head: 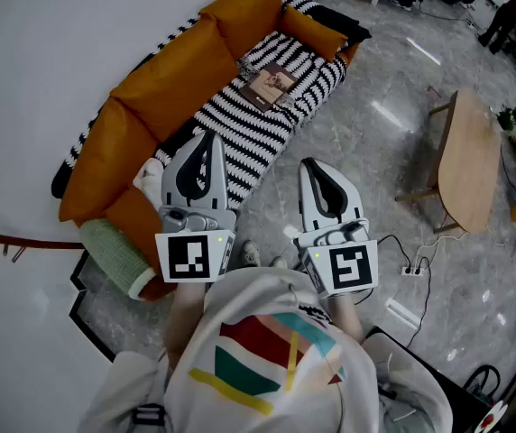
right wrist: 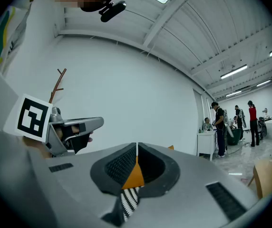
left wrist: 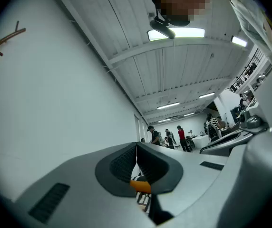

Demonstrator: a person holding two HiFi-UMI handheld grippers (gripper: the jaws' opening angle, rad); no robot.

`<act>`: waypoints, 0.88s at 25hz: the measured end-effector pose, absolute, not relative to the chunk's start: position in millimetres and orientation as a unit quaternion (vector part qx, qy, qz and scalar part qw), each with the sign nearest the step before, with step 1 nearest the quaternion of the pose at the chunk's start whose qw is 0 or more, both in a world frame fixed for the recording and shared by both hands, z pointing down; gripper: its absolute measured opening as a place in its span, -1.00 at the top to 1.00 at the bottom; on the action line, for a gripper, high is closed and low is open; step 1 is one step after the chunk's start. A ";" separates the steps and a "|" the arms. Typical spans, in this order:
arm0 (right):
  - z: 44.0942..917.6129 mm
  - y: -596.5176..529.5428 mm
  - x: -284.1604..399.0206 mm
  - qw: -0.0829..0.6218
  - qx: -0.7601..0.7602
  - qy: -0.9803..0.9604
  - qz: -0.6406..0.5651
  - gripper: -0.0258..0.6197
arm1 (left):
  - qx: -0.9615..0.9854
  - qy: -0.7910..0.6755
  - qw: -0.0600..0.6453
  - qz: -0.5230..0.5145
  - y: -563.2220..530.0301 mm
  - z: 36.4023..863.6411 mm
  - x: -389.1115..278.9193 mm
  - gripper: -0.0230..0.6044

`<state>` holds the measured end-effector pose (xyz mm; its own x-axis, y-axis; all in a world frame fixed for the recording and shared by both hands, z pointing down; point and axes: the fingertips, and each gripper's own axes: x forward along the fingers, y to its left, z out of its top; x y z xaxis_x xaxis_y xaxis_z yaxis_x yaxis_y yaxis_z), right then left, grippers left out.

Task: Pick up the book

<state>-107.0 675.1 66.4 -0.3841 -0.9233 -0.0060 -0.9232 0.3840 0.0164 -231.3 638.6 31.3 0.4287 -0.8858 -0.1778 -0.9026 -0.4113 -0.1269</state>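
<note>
A brown book [head: 270, 86] lies flat on the black-and-white striped blanket [head: 254, 124] of an orange sofa [head: 170, 88], far ahead of both grippers. My left gripper [head: 207, 136] is held out level over the sofa's near end, jaws shut, nothing between them. My right gripper [head: 311, 163] is beside it over the floor, also shut and empty. In the left gripper view the left gripper [left wrist: 136, 147] has its tips touching, with orange cushion and stripes showing below. In the right gripper view the right gripper [right wrist: 137, 146] likewise has its tips touching.
A green cushion [head: 116, 254] and a white object [head: 149, 176] sit at the sofa's near end. A wooden side table [head: 467, 159] stands to the right. A power strip with cables [head: 413, 268] lies on the marble floor. Several people [right wrist: 234, 122] stand far across the room.
</note>
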 end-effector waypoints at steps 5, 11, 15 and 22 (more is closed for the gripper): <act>68.0 679.5 -98.4 0.000 0.558 -0.830 -0.007 0.86 | -0.840 0.529 0.113 0.040 641.6 30.0 -221.9 0.90; 68.0 689.7 -87.3 -0.015 0.557 -0.830 0.003 0.86 | -0.842 0.525 0.114 0.036 649.6 27.3 -211.2 0.90; 70.1 702.2 -75.2 -0.024 0.562 -0.827 0.007 0.86 | -0.841 0.526 0.122 0.037 659.2 24.8 -204.6 0.90; 86.1 724.5 -58.3 -0.026 0.569 -0.822 0.025 0.86 | -0.843 0.525 0.112 0.034 669.7 35.6 -195.8 0.90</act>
<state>-58.3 724.5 86.1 -0.3521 -0.9358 -0.0145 -0.9332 0.3522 -0.0707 -195.8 669.7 35.6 0.4469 -0.8774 -0.1747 -0.8925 -0.4240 -0.1537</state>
